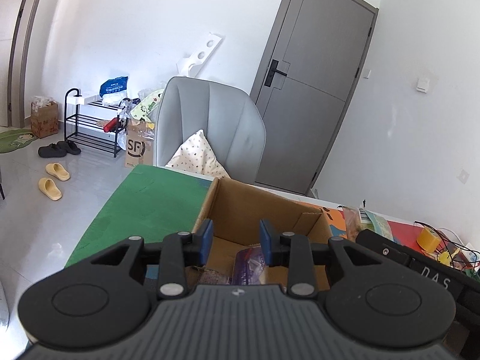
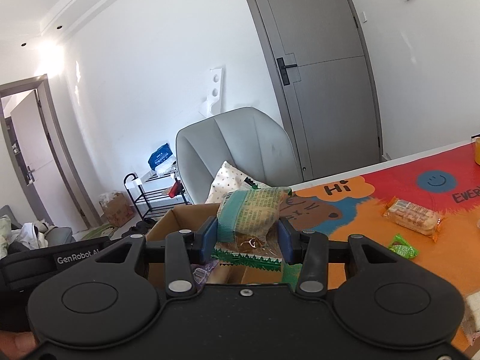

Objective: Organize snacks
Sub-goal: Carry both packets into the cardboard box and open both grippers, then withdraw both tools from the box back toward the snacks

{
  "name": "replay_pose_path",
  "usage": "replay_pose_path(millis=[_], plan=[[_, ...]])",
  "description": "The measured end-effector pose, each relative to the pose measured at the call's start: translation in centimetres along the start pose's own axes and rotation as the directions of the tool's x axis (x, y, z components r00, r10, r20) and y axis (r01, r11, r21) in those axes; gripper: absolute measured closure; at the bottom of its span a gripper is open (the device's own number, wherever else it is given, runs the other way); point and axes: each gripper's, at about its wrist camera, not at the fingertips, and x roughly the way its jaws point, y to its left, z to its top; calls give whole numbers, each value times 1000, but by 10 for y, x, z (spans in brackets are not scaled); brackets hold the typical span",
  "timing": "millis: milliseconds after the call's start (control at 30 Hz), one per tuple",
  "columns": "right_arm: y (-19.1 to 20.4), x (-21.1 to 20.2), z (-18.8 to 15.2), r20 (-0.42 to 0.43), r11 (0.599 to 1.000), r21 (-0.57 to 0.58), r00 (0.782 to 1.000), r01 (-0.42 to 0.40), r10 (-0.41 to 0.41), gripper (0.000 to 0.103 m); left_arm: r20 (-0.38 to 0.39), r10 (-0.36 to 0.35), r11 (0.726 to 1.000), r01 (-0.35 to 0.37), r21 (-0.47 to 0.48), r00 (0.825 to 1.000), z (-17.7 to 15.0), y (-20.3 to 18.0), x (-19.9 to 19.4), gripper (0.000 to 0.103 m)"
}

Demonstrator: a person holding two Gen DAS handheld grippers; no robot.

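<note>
Cardboard box (image 1: pixel 258 210), one, open-topped, sits on the table's coloured mat (image 1: pixel 150 204), green at this end and orange and red farther right. Left gripper (image 1: pixel 236 241) hangs over the box's near edge; its two blue pads (image 1: pixel 206 241) stand apart with a clear gap and nothing between them, so it holds nothing. Inside the box, seen through that gap, lies one purple-tinted packet (image 1: pixel 249 265), with a second, darker wrapper (image 1: pixel 210 276) just beside it; contents lower down are hidden by the gripper body. Right gripper (image 2: pixel 249 237) is clamped on one green-and-clear wrapped snack (image 2: pixel 250 213), pads pressing on both sides; the packet stands upright above the fingers, its green zigzag seam hanging below them. That snack is held above the box's right side, near the box rim (image 2: pixel 180 213). Still on the mat in the right wrist view: one orange-wrapped cake bar (image 2: pixel 412 216) and one small green packet (image 2: pixel 403 249) near it, the two apart from each other; a pale wrapper (image 2: pixel 474 315) is cut off at the frame's right edge, kind not readable. Left wrist view shows one yellow tape roll (image 1: pixel 428 237) among loose wires at the table's far right, plus a heap of packets (image 1: pixel 367 220) behind the right gripper's body, count not resolvable. Beyond the table: one grey chair (image 1: pixel 210 126) with one spotted cushion (image 1: pixel 196 156), one grey door (image 1: pixel 315 90), one black shoe rack (image 1: pixel 90 120), two yellow slippers (image 1: pixel 54 180).
</note>
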Motion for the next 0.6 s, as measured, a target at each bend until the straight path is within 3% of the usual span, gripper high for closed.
replay_pose_path(millis=[167, 267, 333, 400, 600], plan=[[11, 13, 3, -16, 999, 1, 999, -46, 46, 57, -3, 29, 999, -29, -17, 1000, 5, 10, -4, 70], [13, 12, 5, -14, 997, 6, 997, -71, 71, 42, -1, 43, 999, -43, -18, 999, 6, 10, -7, 55], [9, 6, 5, -6, 998, 19, 998, -64, 64, 41, 8, 45, 999, -45, -14, 999, 5, 7, -9, 38], [2, 1, 4, -9, 999, 31, 999, -42, 43, 41, 19, 38, 999, -38, -8, 999, 3, 3, -13, 30], [-28, -23, -4, -16, 997, 72, 999, 34, -33, 40, 6, 22, 1000, -22, 18, 1000, -8, -21, -16, 16]])
